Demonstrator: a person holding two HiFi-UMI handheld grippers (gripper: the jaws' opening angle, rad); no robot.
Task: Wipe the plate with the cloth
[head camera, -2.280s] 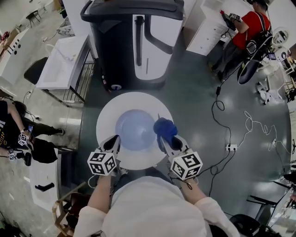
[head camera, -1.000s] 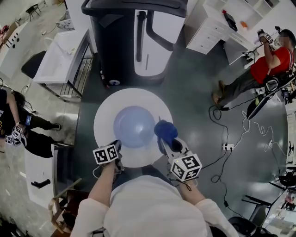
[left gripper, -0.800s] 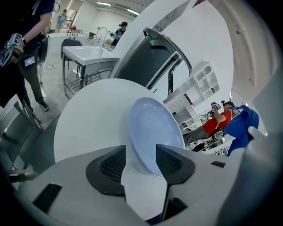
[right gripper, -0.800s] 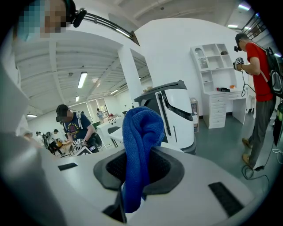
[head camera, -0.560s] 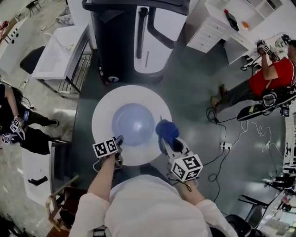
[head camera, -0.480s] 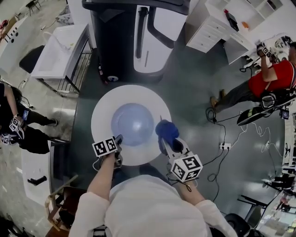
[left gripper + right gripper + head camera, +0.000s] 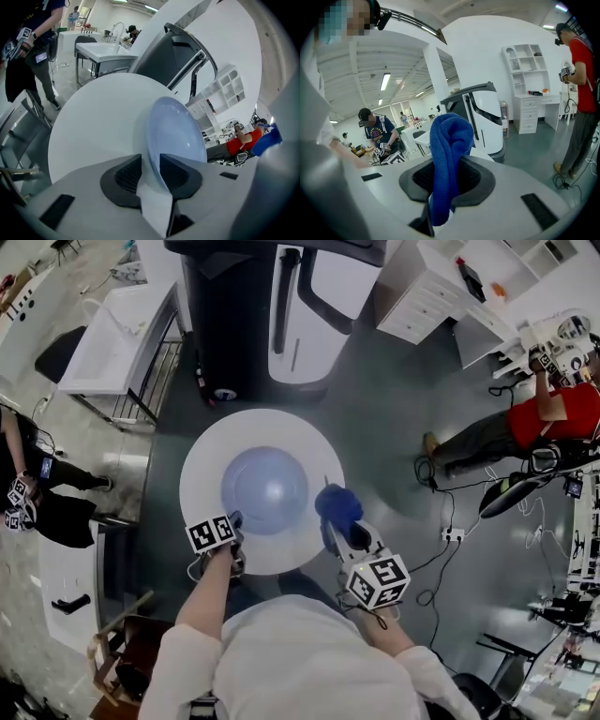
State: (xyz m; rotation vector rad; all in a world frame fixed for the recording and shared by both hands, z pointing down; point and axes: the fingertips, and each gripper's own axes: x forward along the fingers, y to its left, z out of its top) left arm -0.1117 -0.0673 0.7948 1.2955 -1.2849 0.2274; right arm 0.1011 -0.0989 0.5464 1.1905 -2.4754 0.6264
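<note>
Left hand-held gripper (image 7: pixel 234 518) lowered to plate (image 7: pixel 265 486) rim, jaws now closing round it (a gap on one side)

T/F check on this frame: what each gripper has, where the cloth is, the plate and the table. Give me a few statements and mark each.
1. The right gripper holds a blue cloth. True.
2. The rim of the plate sits between the jaws of the left gripper. True; those jaws are closing on it.
3. The plate rests on a square black surface. False: the table is round and white.
4. The cloth lies spread flat on the plate. False: it is bunched in the right gripper's jaws, to the right of the plate.
5. The plate is light blue. True.
</note>
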